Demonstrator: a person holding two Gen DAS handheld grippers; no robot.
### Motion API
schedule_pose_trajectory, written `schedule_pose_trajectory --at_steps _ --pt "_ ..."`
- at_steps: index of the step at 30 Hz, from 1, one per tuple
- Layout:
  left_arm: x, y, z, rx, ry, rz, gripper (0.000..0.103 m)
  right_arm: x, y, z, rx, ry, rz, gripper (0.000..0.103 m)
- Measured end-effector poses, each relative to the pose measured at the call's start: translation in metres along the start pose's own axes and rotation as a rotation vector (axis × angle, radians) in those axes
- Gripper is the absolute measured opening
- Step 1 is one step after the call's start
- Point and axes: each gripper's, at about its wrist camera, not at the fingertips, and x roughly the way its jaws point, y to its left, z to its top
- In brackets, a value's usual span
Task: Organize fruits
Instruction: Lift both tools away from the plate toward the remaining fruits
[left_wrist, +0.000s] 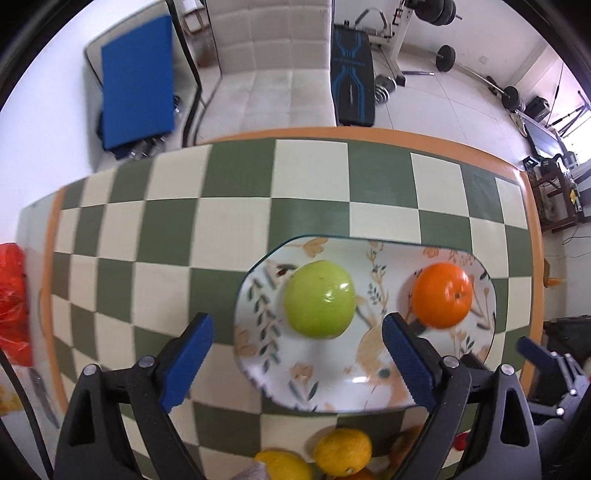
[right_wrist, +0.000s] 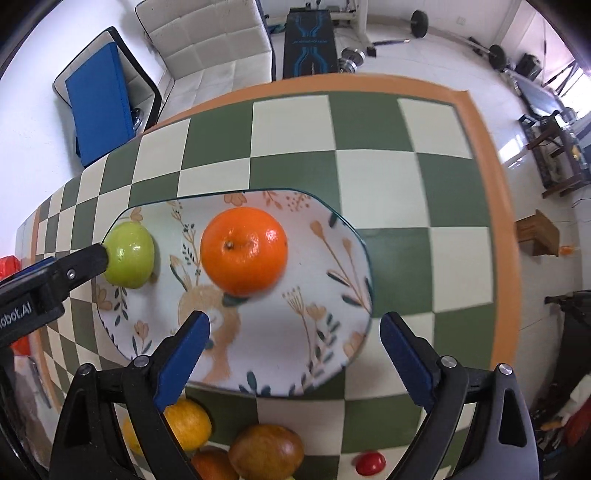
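Checkered green-and-cream counter (right_wrist: 369, 177) carries our flowered plate (right_wrist: 332, 295), where the green apple (left_wrist: 319, 299) and orange (right_wrist: 243, 251) already sit apart. Left gripper (left_wrist: 297, 354) and right gripper (right_wrist: 295, 350) hover with jaws spread, empty. We should lift clear, then reach for the lemons (left_wrist: 341, 456) near the counter's edge, without nudging the plated fruit.
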Motion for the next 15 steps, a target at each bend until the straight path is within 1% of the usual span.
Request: schedule_pose_trajectory --at_steps 4,6,12,15 --pt "-0.024 0.002 -0.023 0.005 -0.053 0.02 0.093 -0.027 0.0 -0.02 0.004 -0.044 -0.018 0.096" --pt "-0.039 0.005 -0.035 0.007 -0.086 0.021 0.093 -0.044 0.001 -0.031 -0.002 -0.069 -0.039 0.096" --pt "-0.086 0.008 -0.073 0.037 -0.174 0.036 0.093 -0.091 0.007 -0.061 -0.009 -0.148 -0.059 0.096" --pt "-0.103 0.009 -0.089 0.041 -0.195 0.032 0.093 -0.113 0.013 -0.076 -0.012 -0.184 -0.068 0.096"
